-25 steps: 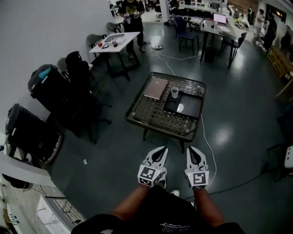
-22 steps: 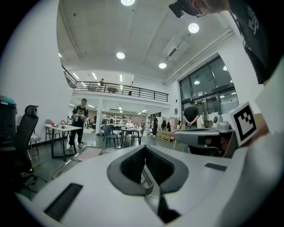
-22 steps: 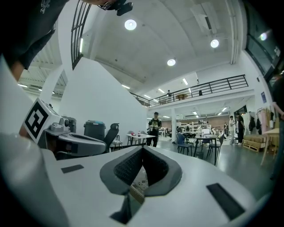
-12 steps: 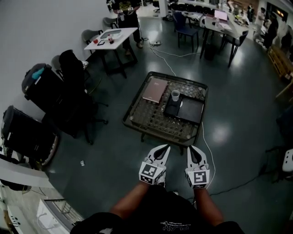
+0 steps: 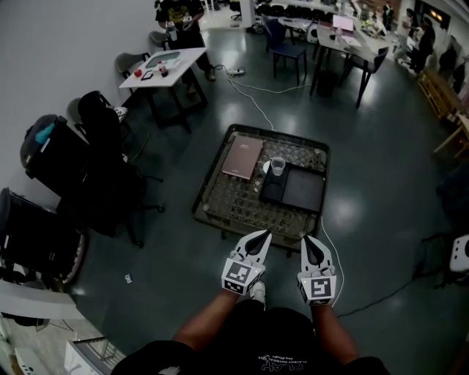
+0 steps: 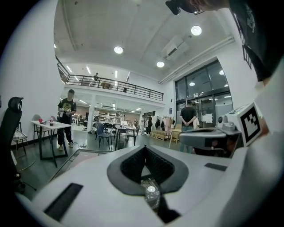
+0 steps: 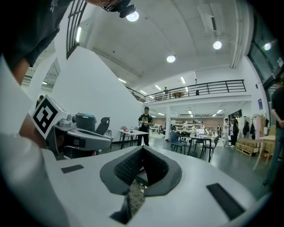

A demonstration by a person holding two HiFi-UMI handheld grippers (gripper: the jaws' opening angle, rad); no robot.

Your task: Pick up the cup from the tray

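Two grippers are held low in front of the person, side by side and apart from each other, both well short of the counter (image 5: pixel 220 212). The left gripper (image 5: pixel 264 236) has its fingers pressed together with nothing between them; its own view (image 6: pixel 144 147) shows the dark pads meeting at a point. The right gripper (image 5: pixel 306 239) is in the same condition, fingers pressed together and empty, as its own view (image 7: pixel 142 149) shows.

The counter is a low, glass-topped piece with a dark frame, standing on a dark, glossy floor (image 5: pixel 381 168). A clear cup (image 5: pixel 278 166) stands upright at the far left corner of the black tray (image 5: pixel 304 192), which lies on the right part of the counter. Whether the cup's base rests fully on the tray cannot be told. A flat pinkish-brown book-like item (image 5: pixel 242 157) lies just left of the cup.

A person (image 5: pixel 178 15) stands beyond a white table (image 5: pixel 163 66) at the far left.
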